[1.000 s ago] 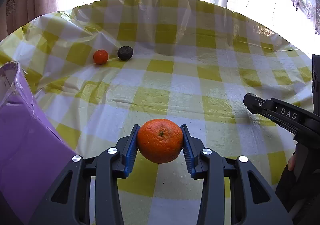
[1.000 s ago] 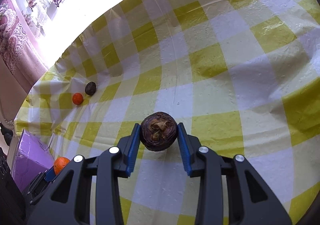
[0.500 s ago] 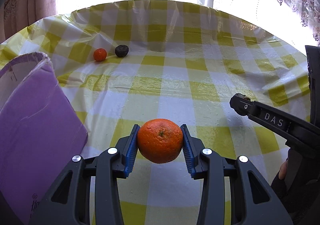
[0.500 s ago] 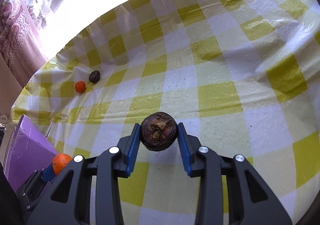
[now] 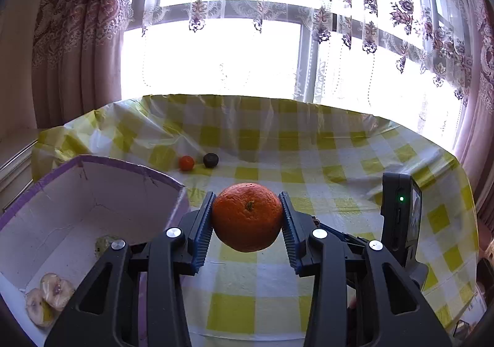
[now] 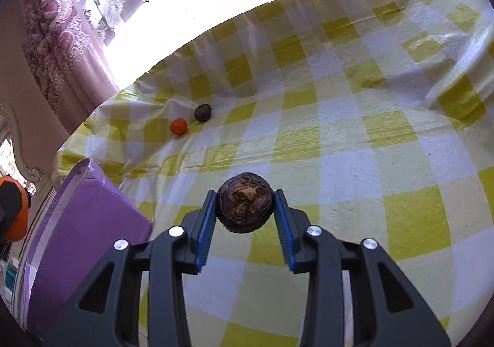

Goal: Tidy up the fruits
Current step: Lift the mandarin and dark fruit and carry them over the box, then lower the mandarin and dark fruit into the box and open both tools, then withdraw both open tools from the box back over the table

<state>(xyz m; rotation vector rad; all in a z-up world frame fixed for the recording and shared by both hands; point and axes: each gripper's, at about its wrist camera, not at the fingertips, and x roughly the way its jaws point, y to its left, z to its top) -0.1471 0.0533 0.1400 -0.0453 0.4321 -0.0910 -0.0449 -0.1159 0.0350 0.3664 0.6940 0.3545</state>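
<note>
My left gripper (image 5: 247, 219) is shut on a large orange (image 5: 247, 216), held in the air beside the open purple box (image 5: 129, 168). Inside the box lie pale fruit pieces (image 5: 49, 294). My right gripper (image 6: 244, 208) is shut on a dark purple-brown round fruit (image 6: 244, 206), above the yellow-checked tablecloth (image 6: 355, 131). A small orange fruit (image 6: 179, 126) and a dark fruit (image 6: 202, 112) rest on the cloth far back left; the left wrist view shows them as the small orange fruit (image 5: 186, 163) and the dark fruit (image 5: 211, 160). The purple box (image 6: 86, 239) stands left of my right gripper.
The right gripper's black body with a green light (image 5: 399, 217) stands at the right of the left wrist view. A window with patterned lace curtains (image 5: 324, 23) lies behind the table's far edge. A heavy pink curtain (image 6: 55, 47) hangs at the left.
Both grippers have risen and drawn back toward the purple box with their fruits. In the left wrist view the box's open inside and the window have come into sight.
</note>
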